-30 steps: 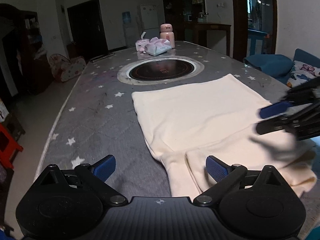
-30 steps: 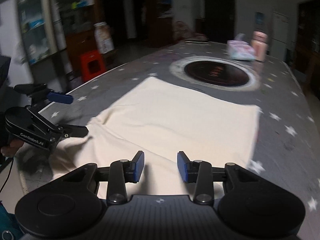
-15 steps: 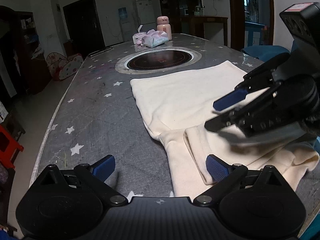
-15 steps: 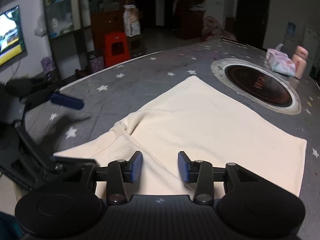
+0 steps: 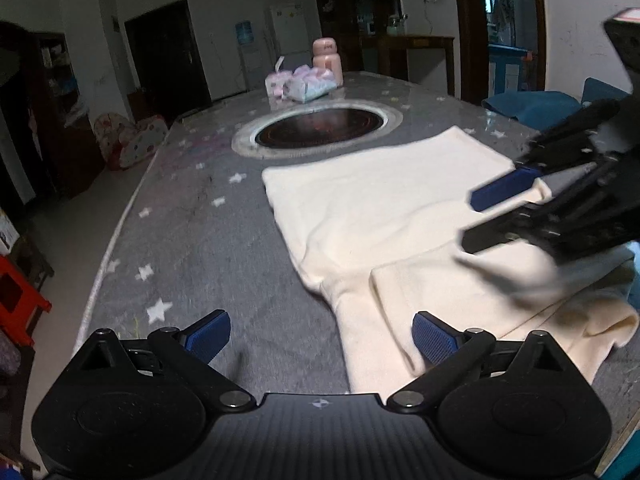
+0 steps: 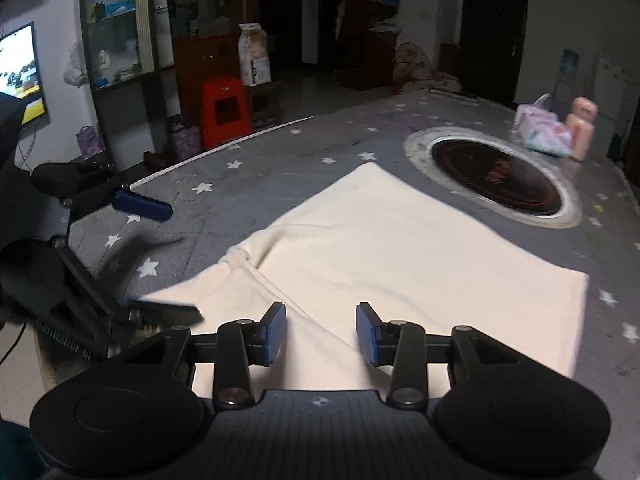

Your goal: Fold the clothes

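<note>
The cream garment point(image 5: 384, 216) is lying flat near the tabletop's near edge, sleeves partly folded in. Both grippers are hovering empty: left gripper point(image 5: 320, 336) wide, right gripper point(image 6: 321, 334) narrower. Next, I think, each must pinch a sleeve edge.

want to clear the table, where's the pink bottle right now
The pink bottle stands at the table's far end, beyond the round cooktop, right beside the tissue packs.

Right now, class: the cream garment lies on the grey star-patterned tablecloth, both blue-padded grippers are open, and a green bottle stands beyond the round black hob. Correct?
One error: the bottle is pink, not green, as the left wrist view shows. The cream garment, tablecloth, open left gripper, right gripper and hob stand.
</note>
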`<state>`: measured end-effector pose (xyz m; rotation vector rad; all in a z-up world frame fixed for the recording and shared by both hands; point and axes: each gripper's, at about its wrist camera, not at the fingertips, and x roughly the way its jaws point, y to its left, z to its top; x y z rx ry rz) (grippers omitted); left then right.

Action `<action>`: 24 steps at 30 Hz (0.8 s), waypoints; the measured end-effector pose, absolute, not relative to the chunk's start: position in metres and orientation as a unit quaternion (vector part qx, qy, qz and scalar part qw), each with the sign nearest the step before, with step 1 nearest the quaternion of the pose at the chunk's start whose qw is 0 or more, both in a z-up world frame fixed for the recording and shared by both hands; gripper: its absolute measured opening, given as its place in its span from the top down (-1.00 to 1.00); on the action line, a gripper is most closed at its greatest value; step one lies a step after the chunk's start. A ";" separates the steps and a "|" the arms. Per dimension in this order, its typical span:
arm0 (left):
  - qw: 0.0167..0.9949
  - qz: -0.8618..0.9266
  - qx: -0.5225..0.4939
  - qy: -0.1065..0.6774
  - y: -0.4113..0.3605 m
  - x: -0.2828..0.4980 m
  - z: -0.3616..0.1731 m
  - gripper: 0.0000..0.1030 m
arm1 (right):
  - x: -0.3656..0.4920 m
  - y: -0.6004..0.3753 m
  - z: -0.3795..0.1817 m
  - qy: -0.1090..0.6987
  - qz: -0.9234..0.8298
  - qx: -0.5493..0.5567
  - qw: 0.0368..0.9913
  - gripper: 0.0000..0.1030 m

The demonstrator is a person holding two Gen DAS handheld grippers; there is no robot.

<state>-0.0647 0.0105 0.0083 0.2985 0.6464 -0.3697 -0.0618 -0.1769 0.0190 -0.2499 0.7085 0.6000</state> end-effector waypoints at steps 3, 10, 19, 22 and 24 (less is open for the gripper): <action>0.923 -0.203 0.139 0.295 0.005 -0.071 0.019 -0.81 | -0.083 -0.192 0.026 0.340 0.287 -0.123 0.887 0.29; 0.904 -0.281 0.149 0.285 -0.019 -0.081 0.018 -0.32 | -0.118 -0.217 0.015 0.373 0.270 -0.117 0.880 0.69; 0.889 -0.299 0.171 0.302 -0.029 -0.082 -0.004 -0.18 | -0.143 -0.236 0.009 0.380 0.243 -0.112 0.886 0.69; 0.888 -0.303 0.172 0.300 -0.024 -0.086 0.001 -0.18 | -0.147 -0.238 0.009 0.377 0.242 -0.110 0.887 0.69; 0.887 -0.309 0.173 0.297 -0.019 -0.091 0.005 -0.19 | -0.149 -0.241 0.015 0.367 0.236 -0.101 0.894 0.69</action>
